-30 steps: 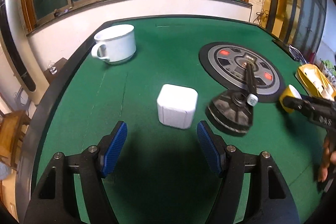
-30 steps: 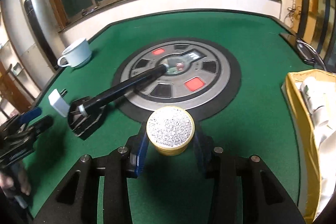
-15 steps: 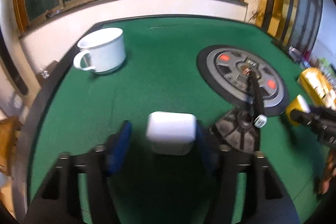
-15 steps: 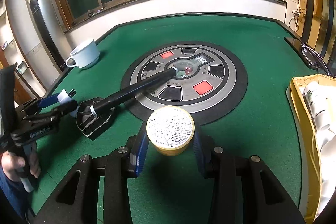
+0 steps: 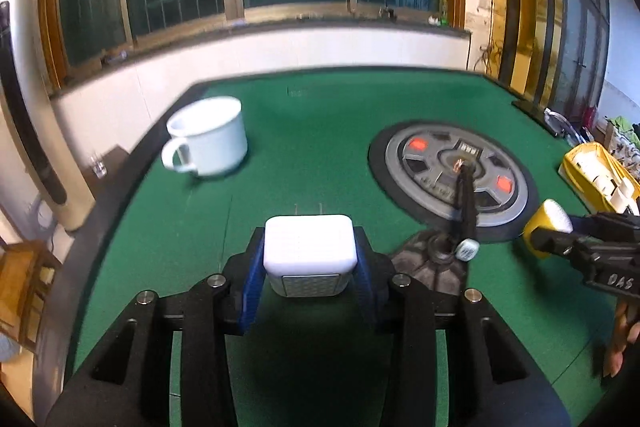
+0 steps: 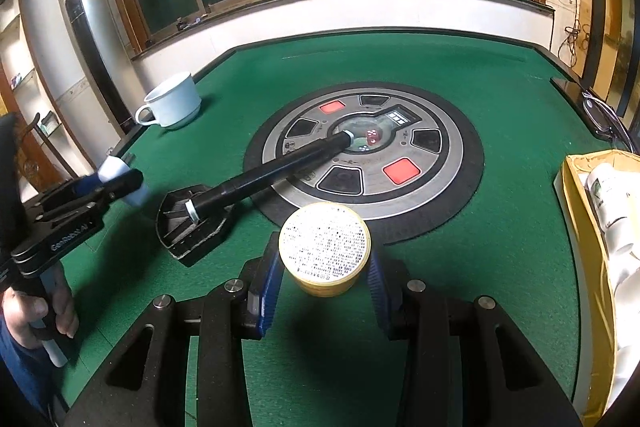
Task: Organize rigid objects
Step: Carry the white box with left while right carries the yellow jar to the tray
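White glazed ceramic mug point(image 5: 208, 137), far left on the green felt tabletop point(image 5: 320, 131). Left gripper point(image 5: 310, 279), blue-padded fingers pinching a white, round-cornered plastic charger block point(image 5: 310, 245) lifted clear of the felt. Black brush with ribbed head and cylindrical handle point(image 6: 256, 183), lying onto the round grey metallic dice console point(image 6: 436, 163). Right gripper point(image 6: 324, 279), fingers clamping a squat yellow round tin with printed white lid point(image 6: 324, 247). Yellow cardboard box point(image 6: 576, 211), far right.

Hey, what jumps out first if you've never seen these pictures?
The round dice console at the middle of the green table. The left hand-held gripper clamps a white charger; the right hand-held gripper clamps a yellow tin. A white mug stands far left.
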Action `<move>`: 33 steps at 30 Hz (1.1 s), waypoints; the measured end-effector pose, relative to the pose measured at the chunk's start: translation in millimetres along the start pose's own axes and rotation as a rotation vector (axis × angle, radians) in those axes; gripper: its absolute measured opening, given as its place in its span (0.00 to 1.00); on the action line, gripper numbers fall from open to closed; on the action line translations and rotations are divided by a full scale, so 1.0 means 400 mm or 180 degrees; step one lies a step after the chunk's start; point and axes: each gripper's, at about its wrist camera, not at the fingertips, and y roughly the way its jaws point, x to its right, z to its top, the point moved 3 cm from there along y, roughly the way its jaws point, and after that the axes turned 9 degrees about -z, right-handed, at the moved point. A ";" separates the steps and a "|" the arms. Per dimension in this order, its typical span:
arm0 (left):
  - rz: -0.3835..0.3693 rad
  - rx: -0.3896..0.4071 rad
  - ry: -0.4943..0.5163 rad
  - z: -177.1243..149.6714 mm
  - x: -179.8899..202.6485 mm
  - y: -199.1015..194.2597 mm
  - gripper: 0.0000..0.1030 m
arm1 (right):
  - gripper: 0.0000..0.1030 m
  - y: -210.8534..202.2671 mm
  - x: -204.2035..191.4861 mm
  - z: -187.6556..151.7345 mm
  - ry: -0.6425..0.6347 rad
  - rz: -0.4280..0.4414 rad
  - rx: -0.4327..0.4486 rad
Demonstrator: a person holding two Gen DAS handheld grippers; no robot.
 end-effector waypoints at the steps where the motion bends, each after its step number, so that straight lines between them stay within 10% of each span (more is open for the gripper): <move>1: 0.0010 0.0025 -0.0001 0.003 0.008 -0.005 0.37 | 0.34 0.000 -0.002 0.000 -0.0010 0.0014 -0.0003; 15: -0.0096 0.0024 0.0275 -0.023 0.238 -0.013 0.37 | 0.34 -0.028 -0.006 0.006 -0.0007 0.0006 0.0103; 33: 0.0099 0.0117 0.0357 -0.021 0.229 -0.019 0.37 | 0.34 -0.047 -0.016 0.003 -0.0037 -0.0059 0.0187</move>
